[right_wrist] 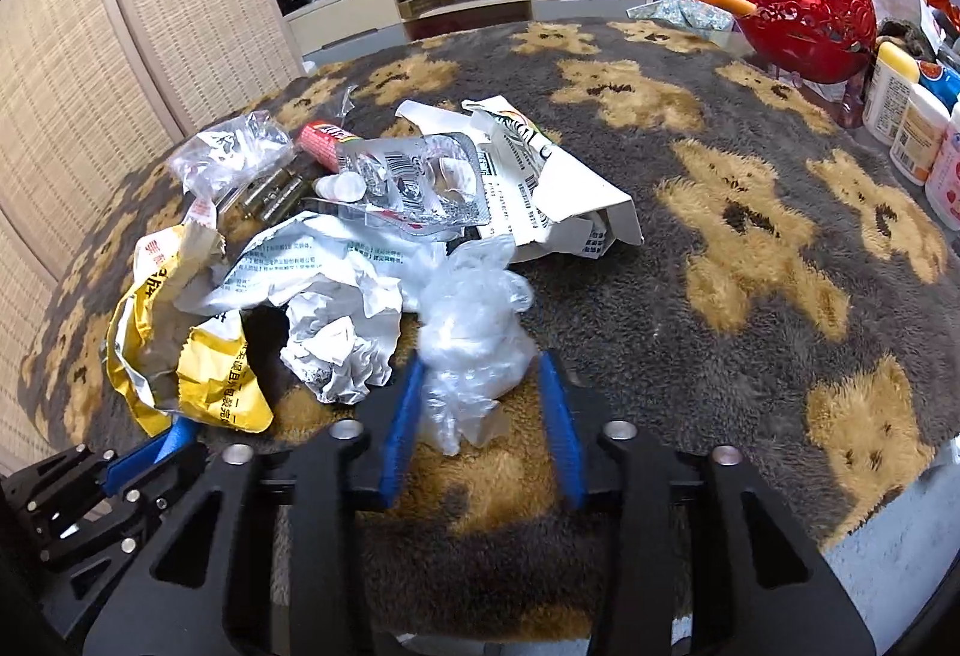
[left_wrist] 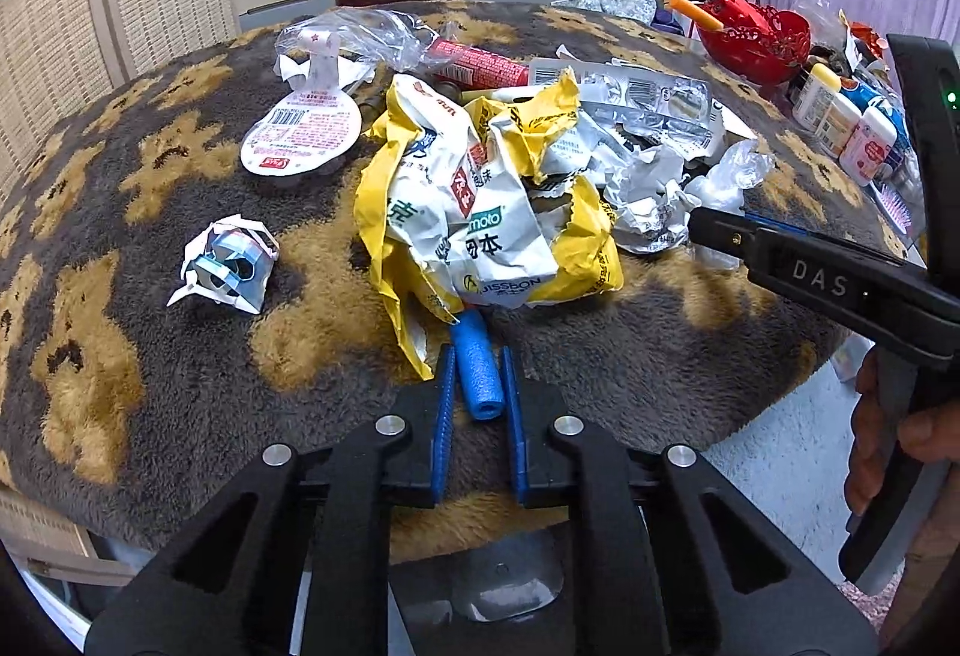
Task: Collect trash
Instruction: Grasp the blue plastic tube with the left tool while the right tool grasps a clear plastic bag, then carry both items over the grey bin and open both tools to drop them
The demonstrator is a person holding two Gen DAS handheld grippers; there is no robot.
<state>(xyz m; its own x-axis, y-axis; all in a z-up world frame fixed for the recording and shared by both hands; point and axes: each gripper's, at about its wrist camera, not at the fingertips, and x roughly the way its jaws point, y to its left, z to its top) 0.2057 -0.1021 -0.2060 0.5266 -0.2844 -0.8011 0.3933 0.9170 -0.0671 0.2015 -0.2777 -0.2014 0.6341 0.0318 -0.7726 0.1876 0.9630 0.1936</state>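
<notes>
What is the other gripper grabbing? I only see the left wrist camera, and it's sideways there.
Observer: The right gripper has a crumpled clear plastic bag between its blue pads. One pad touches it; the other I can't tell.
Operator: Is anything hiding behind that bag?
Observer: Yes, a torn white cardboard box lies just behind it.
Operator: Is something on top of the box?
Observer: A silvery plastic blister pack overlaps its left end.
</notes>
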